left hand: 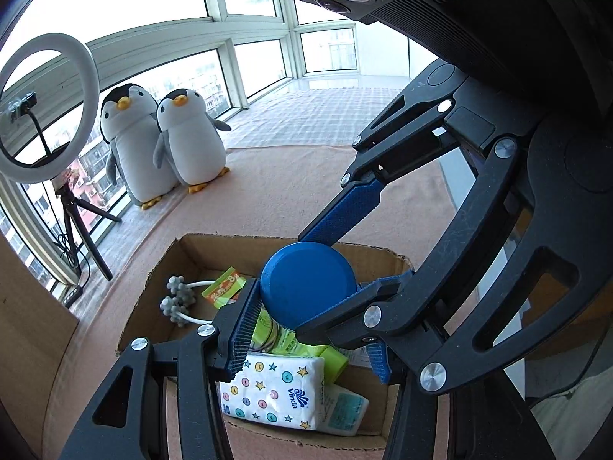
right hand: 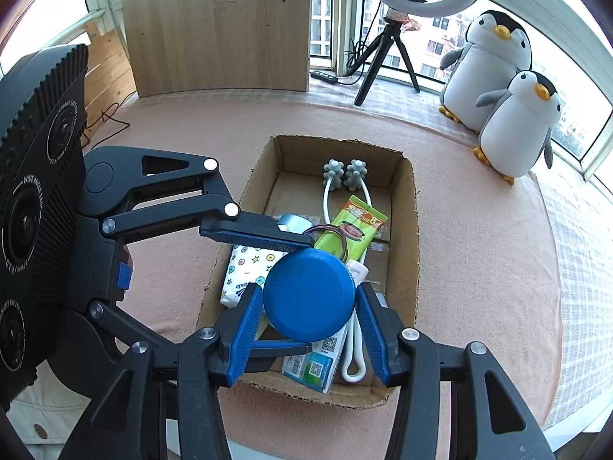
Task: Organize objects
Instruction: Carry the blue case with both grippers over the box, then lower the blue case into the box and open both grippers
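A round blue lid-like disc hangs over an open cardboard box. My left gripper has its blue pads on two opposite sides of the disc; its right pad is partly hidden. My right gripper reaches in crosswise, and its pads sit against the other two sides. In the left wrist view the right gripper's fingers bracket the disc above and below. Inside the box lie a patterned tissue pack, a green tube and a grey knobbed massager.
The box sits on a pink cloth-covered surface. Two plush penguins stand by the window at the right. A ring light on a black tripod and a wooden board stand at the back.
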A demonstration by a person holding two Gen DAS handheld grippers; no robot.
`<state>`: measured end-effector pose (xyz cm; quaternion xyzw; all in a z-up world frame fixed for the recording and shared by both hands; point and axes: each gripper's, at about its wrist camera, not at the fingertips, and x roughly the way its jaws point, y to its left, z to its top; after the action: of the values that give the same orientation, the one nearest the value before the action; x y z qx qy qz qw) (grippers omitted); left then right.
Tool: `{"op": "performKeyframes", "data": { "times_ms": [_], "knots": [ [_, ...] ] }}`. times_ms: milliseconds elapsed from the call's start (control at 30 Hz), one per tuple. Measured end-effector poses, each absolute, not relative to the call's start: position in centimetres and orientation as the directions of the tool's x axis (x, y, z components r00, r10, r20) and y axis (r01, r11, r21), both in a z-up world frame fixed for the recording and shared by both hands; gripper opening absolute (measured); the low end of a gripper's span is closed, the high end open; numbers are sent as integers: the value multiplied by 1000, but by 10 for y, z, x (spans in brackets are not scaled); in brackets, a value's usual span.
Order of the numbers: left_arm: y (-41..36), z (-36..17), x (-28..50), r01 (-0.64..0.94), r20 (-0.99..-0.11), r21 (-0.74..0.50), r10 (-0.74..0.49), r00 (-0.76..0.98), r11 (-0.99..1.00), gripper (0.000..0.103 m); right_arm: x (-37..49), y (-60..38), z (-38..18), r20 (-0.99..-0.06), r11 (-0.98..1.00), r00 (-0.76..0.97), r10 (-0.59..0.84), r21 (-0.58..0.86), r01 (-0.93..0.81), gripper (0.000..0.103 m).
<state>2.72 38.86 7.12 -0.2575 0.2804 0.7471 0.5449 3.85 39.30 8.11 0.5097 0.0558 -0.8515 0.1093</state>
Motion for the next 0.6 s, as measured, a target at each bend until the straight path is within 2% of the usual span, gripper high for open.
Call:
{"op": "performKeyframes", "data": {
  "times_ms": [133, 200, 267, 367, 600],
  "knots": [
    [392, 68, 21, -958, -712, 137, 648, -272, -252, 55, 35, 395, 79, -880, -970, -455, -137, 26, 242, 46],
    [392, 65, 20, -950, -722, 152, 626, -295, -272, 61, 33, 395, 76, -881, -970, -455, -130, 18, 242, 47],
    [389, 63, 19, -939, -721, 176, 611, -327, -295, 72, 33, 392, 72, -881, -968, -464, -93, -29, 248, 47],
    [376, 62, 17, -931, -719, 162, 608, -338, -327, 77, 35, 395, 72, -872, -973, -480, -96, -19, 228, 47],
    [333, 61, 9, -895, -722, 133, 577, -381, -425, 79, 35, 400, 77, -855, -982, -510, -98, 1, 187, 47]
  ]
}}
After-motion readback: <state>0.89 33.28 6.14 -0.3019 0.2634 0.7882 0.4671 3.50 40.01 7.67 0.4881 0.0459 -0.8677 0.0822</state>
